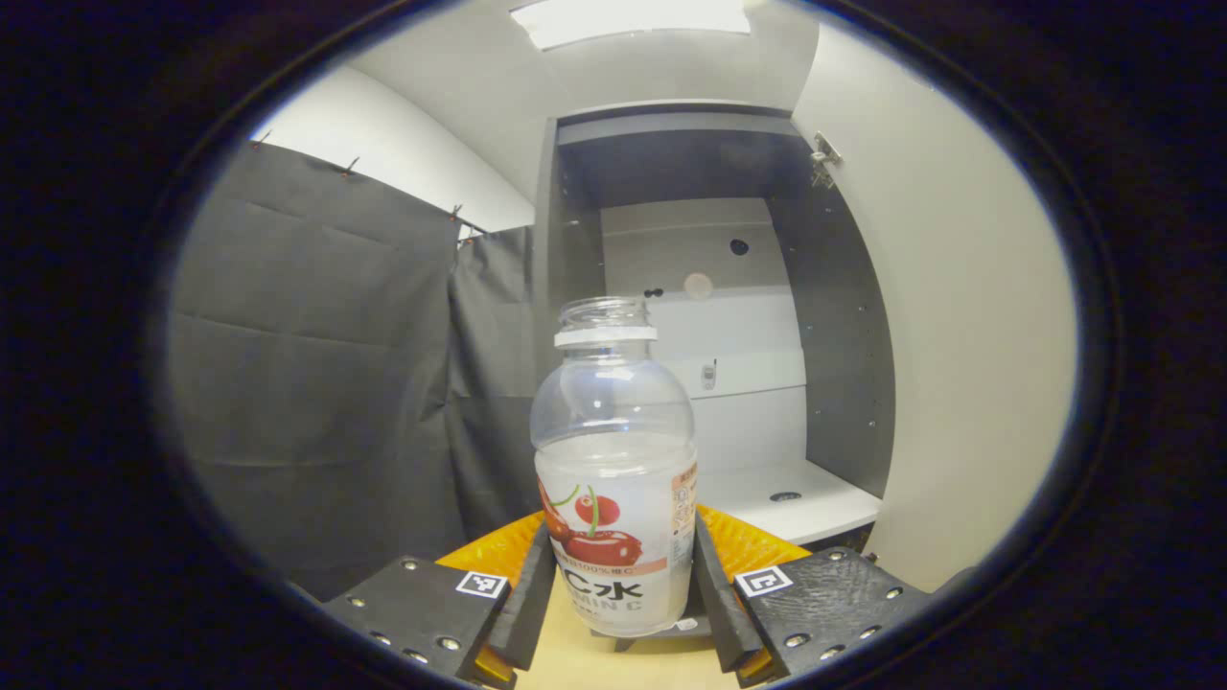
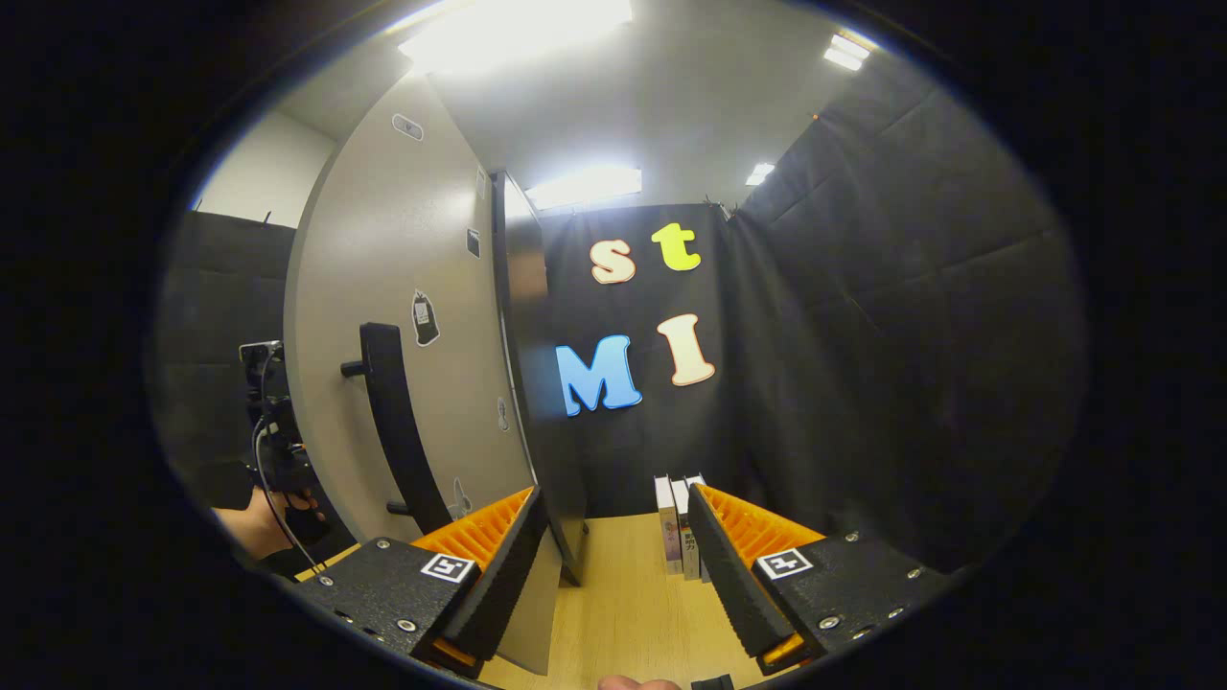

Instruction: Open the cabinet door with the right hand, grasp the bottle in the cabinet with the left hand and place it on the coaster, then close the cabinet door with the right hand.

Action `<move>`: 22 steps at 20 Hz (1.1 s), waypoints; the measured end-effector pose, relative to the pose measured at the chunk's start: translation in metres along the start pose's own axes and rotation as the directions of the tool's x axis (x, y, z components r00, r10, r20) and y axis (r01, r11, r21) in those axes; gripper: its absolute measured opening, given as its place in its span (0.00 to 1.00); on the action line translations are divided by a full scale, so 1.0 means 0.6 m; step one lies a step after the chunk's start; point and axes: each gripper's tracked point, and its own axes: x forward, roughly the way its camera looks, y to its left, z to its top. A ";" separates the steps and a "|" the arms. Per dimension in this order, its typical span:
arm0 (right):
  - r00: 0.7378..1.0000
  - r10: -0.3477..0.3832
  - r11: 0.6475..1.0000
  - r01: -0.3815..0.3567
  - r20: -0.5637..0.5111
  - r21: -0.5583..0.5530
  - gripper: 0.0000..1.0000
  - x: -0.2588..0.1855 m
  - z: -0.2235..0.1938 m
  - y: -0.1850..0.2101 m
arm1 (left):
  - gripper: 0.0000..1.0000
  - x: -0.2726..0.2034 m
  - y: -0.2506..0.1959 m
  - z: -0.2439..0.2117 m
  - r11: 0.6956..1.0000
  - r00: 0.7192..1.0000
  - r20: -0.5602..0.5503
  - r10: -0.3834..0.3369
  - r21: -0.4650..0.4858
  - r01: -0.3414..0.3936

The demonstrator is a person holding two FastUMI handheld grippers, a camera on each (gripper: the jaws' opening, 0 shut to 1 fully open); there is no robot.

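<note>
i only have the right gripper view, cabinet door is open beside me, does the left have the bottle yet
Observer: Yes. In the left gripper view the left gripper is closed on the bottle, both fingers against its sides.
Operator: cap on?
Observer: No cap; its mouth is open and it stands upright.
Operator: is it out of the cabinet
Observer: It looks so: the cabinet interior sits behind it, and its white shelf is bare there.
Operator: what about my gripper
Observer: The right gripper is open, with the door edge between its fingers.
</note>
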 end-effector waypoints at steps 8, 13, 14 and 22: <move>0.982 0.054 0.998 -0.058 -0.180 -0.019 0.91 0.024 -0.143 -0.016 | 0.71 0.012 0.013 -0.011 0.989 0.993 -0.008 0.116 0.089 -0.115; 0.964 0.079 0.989 -0.107 -0.254 -0.098 0.91 0.043 -0.225 0.003 | 0.71 0.011 0.017 -0.010 0.988 0.991 -0.010 0.130 0.086 -0.129; 0.958 0.084 0.986 -0.119 -0.273 -0.113 0.91 0.048 -0.246 0.007 | 0.71 0.009 0.018 -0.009 0.987 0.991 -0.014 0.135 0.084 -0.134; 0.898 0.084 0.965 -0.181 -0.431 -0.190 0.92 0.008 -0.400 0.015 | 0.71 0.008 0.018 -0.009 0.978 0.984 -0.010 0.177 0.112 -0.175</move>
